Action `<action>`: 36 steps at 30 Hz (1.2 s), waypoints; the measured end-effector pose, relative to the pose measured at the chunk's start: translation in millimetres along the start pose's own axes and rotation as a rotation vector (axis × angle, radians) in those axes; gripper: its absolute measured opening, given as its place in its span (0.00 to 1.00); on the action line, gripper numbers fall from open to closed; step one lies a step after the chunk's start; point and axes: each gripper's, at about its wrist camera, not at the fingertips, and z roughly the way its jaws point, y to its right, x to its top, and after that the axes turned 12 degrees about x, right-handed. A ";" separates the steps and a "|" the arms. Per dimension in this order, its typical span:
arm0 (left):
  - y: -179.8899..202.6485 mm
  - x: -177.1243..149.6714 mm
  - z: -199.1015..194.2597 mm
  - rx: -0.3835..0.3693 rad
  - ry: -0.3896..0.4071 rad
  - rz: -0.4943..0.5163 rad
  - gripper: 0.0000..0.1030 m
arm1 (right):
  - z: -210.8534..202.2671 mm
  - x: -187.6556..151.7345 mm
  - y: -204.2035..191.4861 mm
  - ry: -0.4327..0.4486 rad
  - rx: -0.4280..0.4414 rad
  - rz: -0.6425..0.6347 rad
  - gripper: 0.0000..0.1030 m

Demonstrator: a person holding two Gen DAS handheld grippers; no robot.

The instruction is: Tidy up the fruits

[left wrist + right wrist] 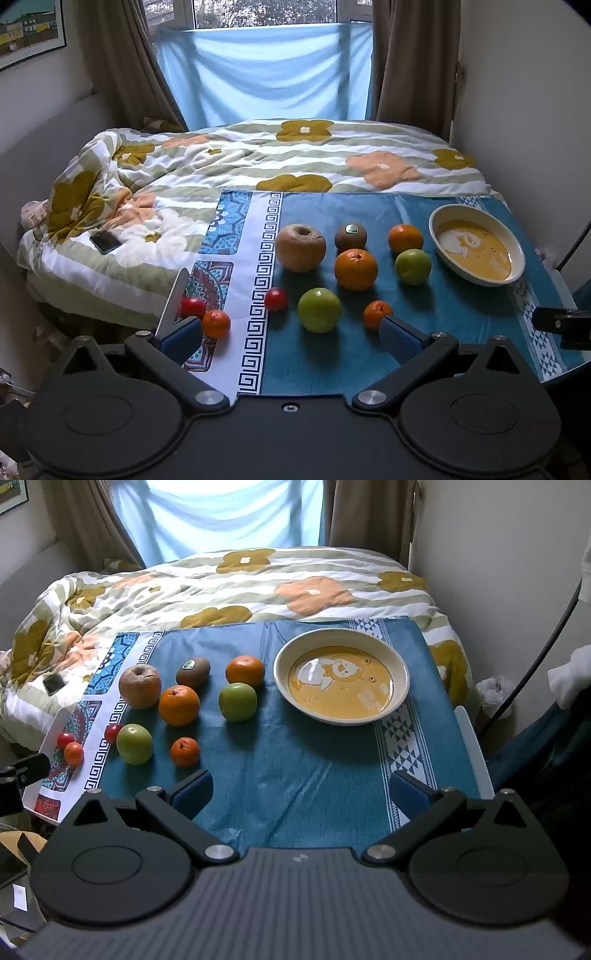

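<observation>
fruits: ten loose pieces sit on the blue patterned cloth, all left of the cream shallow bowl with the yellow bear print, and the bowl holds nothing yet.
my left claw: jaws spread wide with nothing between them, tilted down over the near fruits.
my right claw: jaws wide apart too, empty, hanging over bare cloth in front of the bowl.
green apples: two, the near green apple and the far green apple beside the bowl.
oranges: four, a big round orange, a mid orange behind it, a small mandarin right by my left pad, and another small mandarin at the left edge.
red cherry tomatoes: two, one red tomato on the white border and one edge tomato.
others: one wrinkled brown apple, one brown kiwi with a sticker.
risk, rolling: everything here is round, so i reckon a pad nudging one piece could send it into its neighbours.
risk, the edge: the edge tomato and the left mandarin sit close to the table's left rim, and a clumsy approach could knock them off.
risk, squeeze: the tomatoes look soft, and closing too hard could split them.
risk, bowl: it is shallow, so fruit dropped from height may bounce out.
</observation>
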 end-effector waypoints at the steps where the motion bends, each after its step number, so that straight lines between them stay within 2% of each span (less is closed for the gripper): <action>1: 1.4 0.9 1.2 0.005 -0.001 0.003 1.00 | 0.0 0.1 -0.1 0.000 -0.003 -0.003 1.00; 4: 2.4 6.9 0.7 0.004 0.005 -0.004 1.00 | 0.1 0.0 0.2 0.001 -0.007 0.000 1.00; 7: 2.1 -1.9 -2.1 0.001 0.035 -0.010 1.00 | -1.0 -0.8 -1.4 0.007 -0.008 -0.003 1.00; 36: -4.1 -7.6 -2.8 -0.007 0.018 -0.003 1.00 | 0.7 -9.2 -4.3 -0.015 0.013 0.011 1.00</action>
